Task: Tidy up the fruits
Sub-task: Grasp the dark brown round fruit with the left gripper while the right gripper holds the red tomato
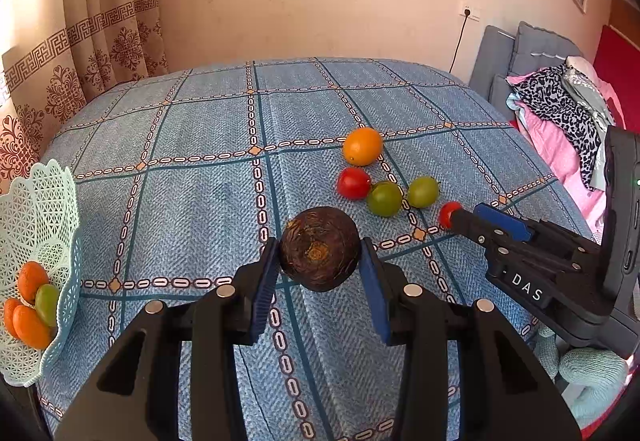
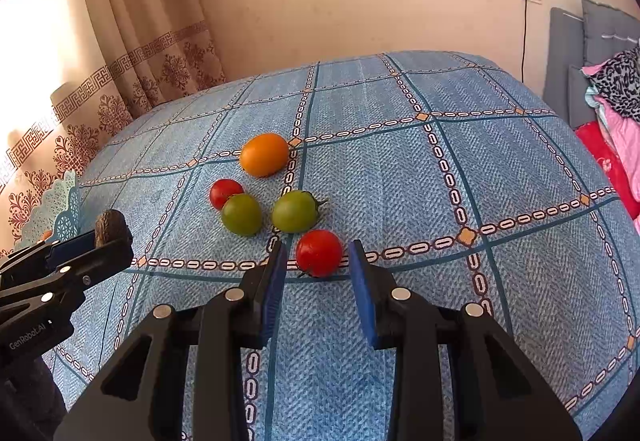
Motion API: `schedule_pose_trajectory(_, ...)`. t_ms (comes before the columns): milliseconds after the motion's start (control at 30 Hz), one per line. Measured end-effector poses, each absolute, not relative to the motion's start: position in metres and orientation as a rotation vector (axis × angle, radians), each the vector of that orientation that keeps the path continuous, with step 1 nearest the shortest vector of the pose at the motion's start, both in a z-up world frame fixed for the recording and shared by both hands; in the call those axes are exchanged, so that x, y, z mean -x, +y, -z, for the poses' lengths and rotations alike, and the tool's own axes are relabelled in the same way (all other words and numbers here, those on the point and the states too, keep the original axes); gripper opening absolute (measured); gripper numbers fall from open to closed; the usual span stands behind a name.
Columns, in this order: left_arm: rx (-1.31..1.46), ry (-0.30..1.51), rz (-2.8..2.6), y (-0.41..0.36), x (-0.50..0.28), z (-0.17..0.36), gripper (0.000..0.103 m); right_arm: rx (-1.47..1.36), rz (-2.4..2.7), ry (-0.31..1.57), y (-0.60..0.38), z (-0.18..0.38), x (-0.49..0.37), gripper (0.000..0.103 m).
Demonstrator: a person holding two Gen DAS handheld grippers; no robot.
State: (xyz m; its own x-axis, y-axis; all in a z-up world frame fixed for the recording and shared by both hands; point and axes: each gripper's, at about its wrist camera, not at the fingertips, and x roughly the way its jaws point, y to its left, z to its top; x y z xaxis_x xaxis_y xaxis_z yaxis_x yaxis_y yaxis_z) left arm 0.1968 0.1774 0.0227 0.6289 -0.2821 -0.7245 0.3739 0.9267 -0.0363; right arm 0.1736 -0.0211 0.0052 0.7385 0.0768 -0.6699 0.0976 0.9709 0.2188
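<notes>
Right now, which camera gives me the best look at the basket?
The left wrist view: the pale green lattice basket sits at the table's left edge, with orange and green fruit visible inside. The right wrist view shows only a sliver of its scalloped rim behind the left gripper.

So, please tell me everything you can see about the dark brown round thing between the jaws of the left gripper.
The dark brown round thing looks like a rough, fibrous fruit, nearly black-brown, with an orange-tan patch on the side facing the camera. It sits between the blue pads of the left gripper, whose jaws close against both its sides. Under it lies the blue checked tablecloth; whether it rests there or is lifted, I cannot tell.
</notes>
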Motion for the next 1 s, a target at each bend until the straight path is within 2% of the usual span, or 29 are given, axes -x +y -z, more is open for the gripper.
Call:
schedule_pose_trajectory(233, -0.108, 0.800, 0.377, 0.186, -0.189, -0.027, 0.041, -0.289, -0.004, 0.794, -0.030, 0.003, -0.192, 0.034)
schedule_pose_trajectory(433, -0.096, 0.789, 0.376, 0.196, -0.184, -0.031, 0.041, -0.212, -0.001, 0.831, -0.017, 0.006, -0.210, 0.034)
schedule_pose_trajectory(567, -0.080, 0.780, 0.372, 0.205, -0.182, -0.035, 0.041, -0.190, 0.027, 0.829, -0.012, 0.006, -0.214, 0.027)
schedule_pose_trajectory(1000, -0.072, 0.718, 0.331, 0.230, -0.176, -0.051, 0.041, -0.191, 0.025, 0.769, 0.004, -0.018, -0.193, 0.027)
